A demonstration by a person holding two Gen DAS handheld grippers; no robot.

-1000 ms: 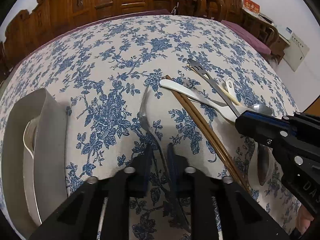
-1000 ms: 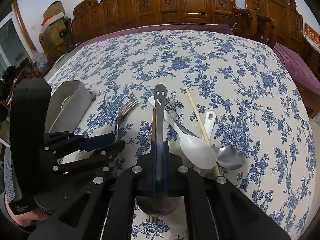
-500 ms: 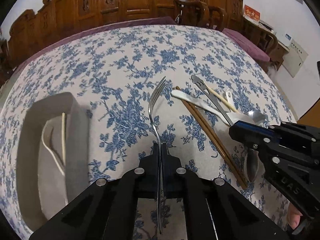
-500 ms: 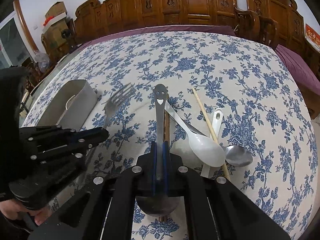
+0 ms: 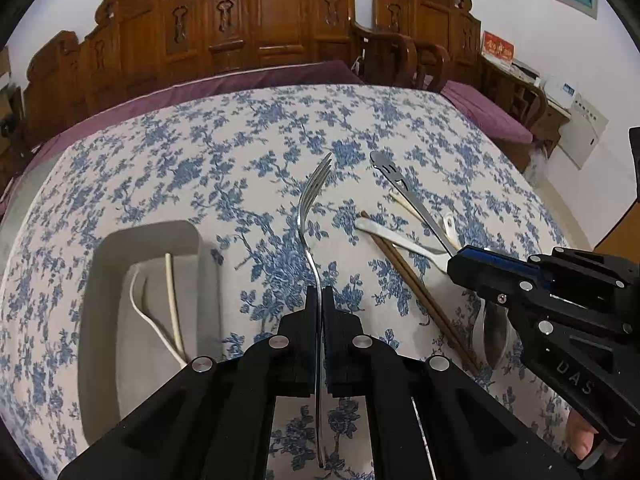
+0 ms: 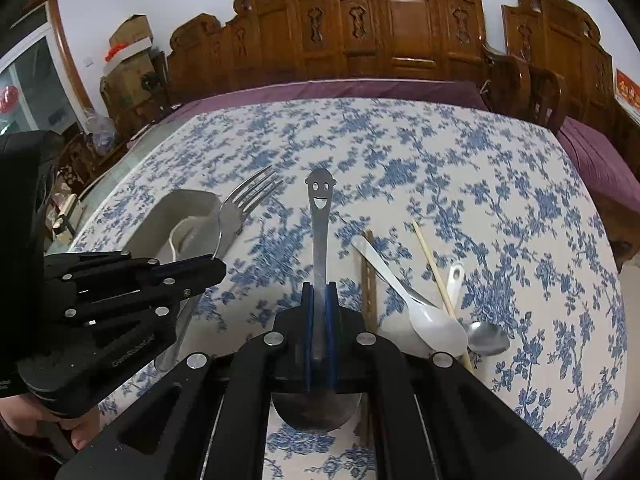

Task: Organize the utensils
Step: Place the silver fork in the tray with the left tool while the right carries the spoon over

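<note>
My left gripper (image 5: 319,300) is shut on a steel fork (image 5: 310,208), held above the cloth with tines pointing away; it also shows in the right wrist view (image 6: 240,208). My right gripper (image 6: 319,292) is shut on a steel spoon with a smiley-face handle (image 6: 320,216), bowl toward the camera; the handle shows in the left wrist view (image 5: 394,180). A grey organizer tray (image 5: 100,280) lies left, holding a white spoon (image 5: 146,312) and a pale chopstick (image 5: 172,292). The tray also shows in the right wrist view (image 6: 160,216).
On the floral tablecloth (image 6: 460,184) lie brown chopsticks (image 6: 368,280), a white plastic spoon (image 6: 424,320), a pale chopstick (image 6: 434,268), a small white spoon (image 6: 454,280) and a steel spoon (image 6: 488,338). Carved wooden chairs (image 6: 400,32) stand behind the table.
My left gripper closed on the fork and lifted it off the cloth, moving back and up. My right gripper rose with the smiley spoon still held.
</note>
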